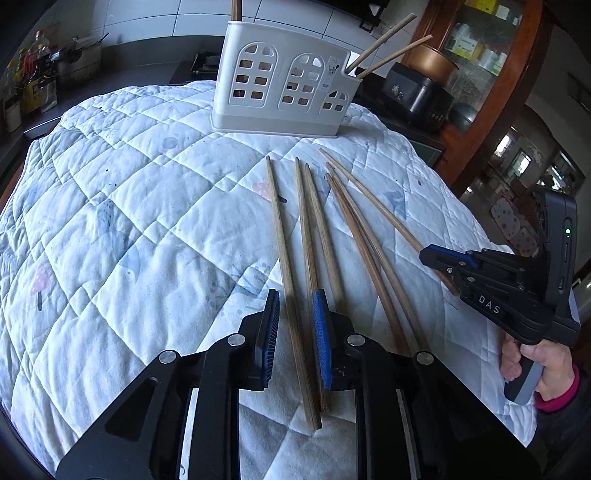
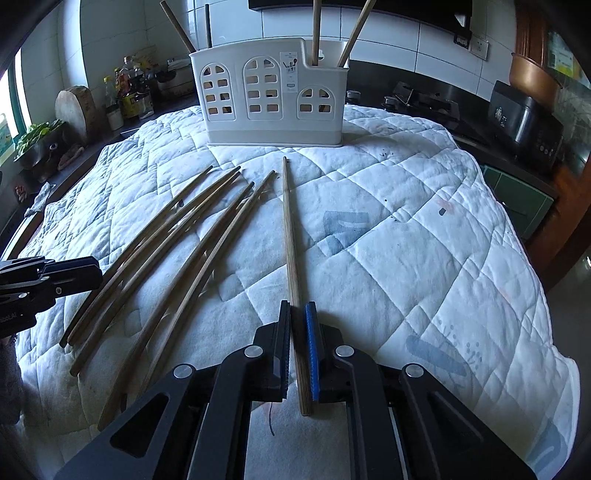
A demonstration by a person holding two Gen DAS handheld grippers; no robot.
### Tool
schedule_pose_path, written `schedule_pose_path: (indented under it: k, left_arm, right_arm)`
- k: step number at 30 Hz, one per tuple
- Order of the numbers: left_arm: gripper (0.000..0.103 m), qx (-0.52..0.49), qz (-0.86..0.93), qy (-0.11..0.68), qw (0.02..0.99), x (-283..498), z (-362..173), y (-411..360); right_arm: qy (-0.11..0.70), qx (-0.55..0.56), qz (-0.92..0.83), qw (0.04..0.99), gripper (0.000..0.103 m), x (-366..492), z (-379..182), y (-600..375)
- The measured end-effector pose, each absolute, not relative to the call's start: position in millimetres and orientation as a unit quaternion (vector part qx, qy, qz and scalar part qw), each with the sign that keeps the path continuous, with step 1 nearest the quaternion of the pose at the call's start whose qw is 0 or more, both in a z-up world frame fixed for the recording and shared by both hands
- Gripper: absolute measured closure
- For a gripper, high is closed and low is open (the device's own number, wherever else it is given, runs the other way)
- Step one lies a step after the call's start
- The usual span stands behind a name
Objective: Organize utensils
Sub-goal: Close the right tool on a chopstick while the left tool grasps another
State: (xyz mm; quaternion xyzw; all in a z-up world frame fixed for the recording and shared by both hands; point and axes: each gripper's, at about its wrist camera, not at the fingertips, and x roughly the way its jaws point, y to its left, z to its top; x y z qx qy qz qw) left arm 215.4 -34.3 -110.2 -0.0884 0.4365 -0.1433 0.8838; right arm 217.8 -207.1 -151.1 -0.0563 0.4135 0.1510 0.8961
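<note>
While six chopsticks (image 1: pixel 317 236) lie fanned on the quilted counter (image 1: pixel 129 221) in front of the white holder (image 1: pixel 286 79) at its far edge, a pickup is judged to be in hand. One chopstick (image 2: pixel 293 280) is bracketed by the right tool (image 2: pixel 297 350), jaws narrowly apart, full clamping not confirmed; another (image 1: pixel 291 295) is straddled by the open left tool (image 1: pixel 295 332). A lift and tip-down insertion is called for next; sticks (image 2: pixel 332 33) already stand in the holder's end compartments.

Brown wooden chopsticks (image 2: pixel 207 236) lie on a white quilted cloth (image 2: pixel 406 221) with pale blue prints; the plastic window-pattern holder (image 2: pixel 273 96) is off-white.
</note>
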Motion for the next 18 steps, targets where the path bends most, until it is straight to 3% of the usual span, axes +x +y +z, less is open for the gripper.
schedule_pose_path:
  k: [18]
  left_arm:
    - [0.092,-0.085,-0.123,0.450,0.880,222.6,-118.7,-37.4]
  right_arm:
    - [0.414,-0.054,0.150,0.896,0.095,218.6,-152.2,-208.0]
